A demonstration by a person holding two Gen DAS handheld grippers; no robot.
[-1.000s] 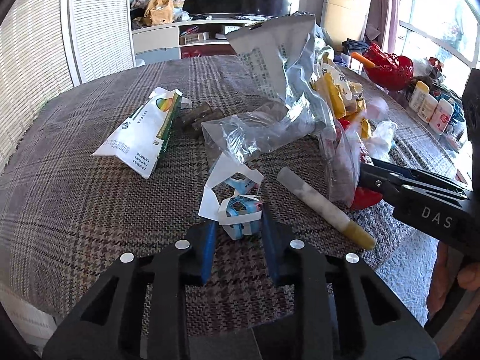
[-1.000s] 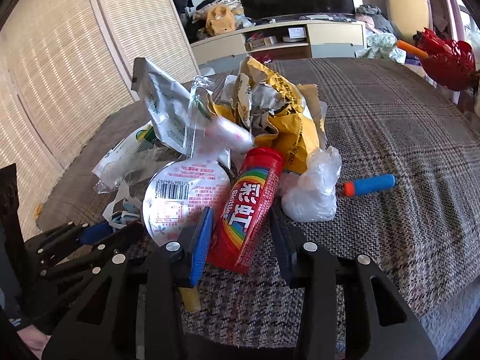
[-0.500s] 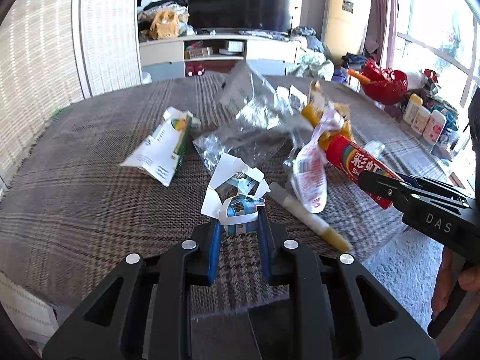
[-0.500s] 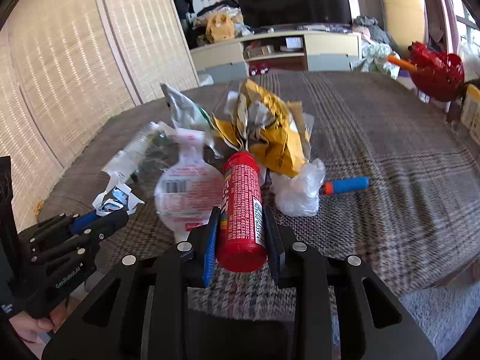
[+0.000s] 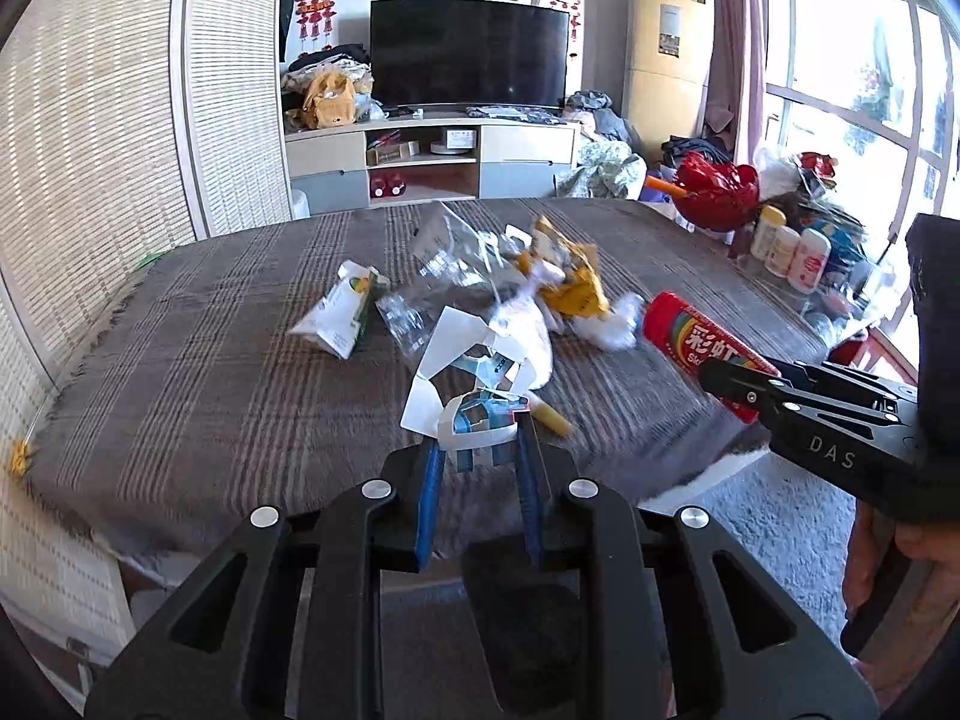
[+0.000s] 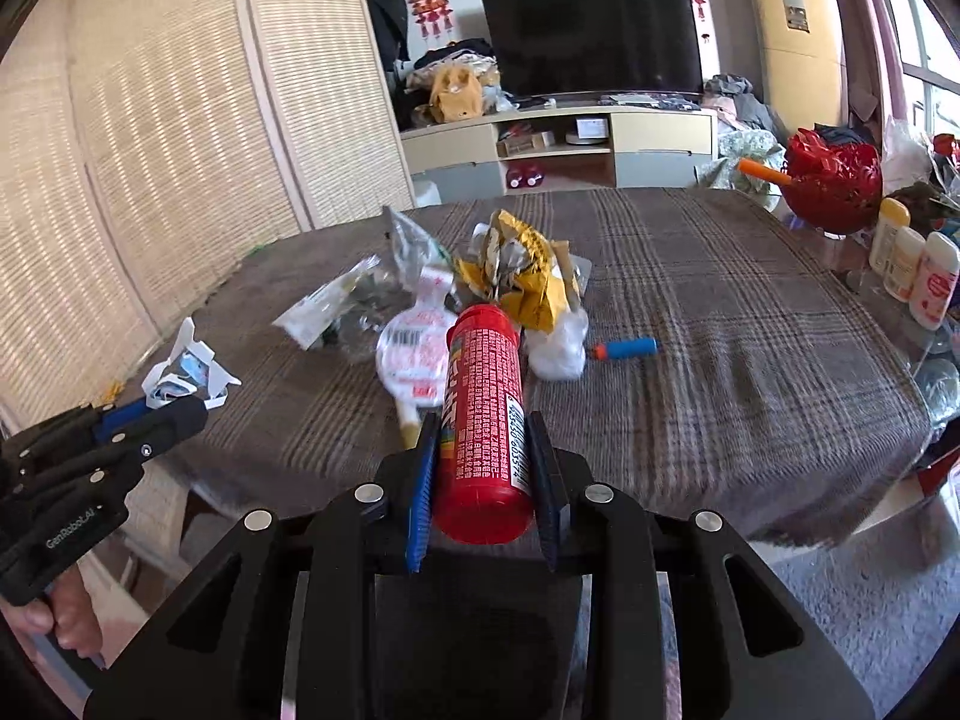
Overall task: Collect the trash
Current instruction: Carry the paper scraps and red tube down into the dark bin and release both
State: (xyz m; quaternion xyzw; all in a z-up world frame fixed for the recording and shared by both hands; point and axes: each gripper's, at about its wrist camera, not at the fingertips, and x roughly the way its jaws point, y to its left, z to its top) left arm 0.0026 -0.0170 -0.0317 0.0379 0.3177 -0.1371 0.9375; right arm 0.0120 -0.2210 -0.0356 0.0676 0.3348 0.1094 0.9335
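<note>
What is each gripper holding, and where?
Left gripper: torn white-blue paper wrapper, pinched at its near end. Right gripper: red tube, clamped around its near half.

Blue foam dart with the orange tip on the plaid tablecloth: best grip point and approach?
Judging by its pose, grip the blue foam dart mid-body, across its width, coming from above. It lies flat on the plaid tablecloth, apart from the white plastic bag, so both long sides are free; the orange tip is short, the foam shaft gives more hold.
</note>
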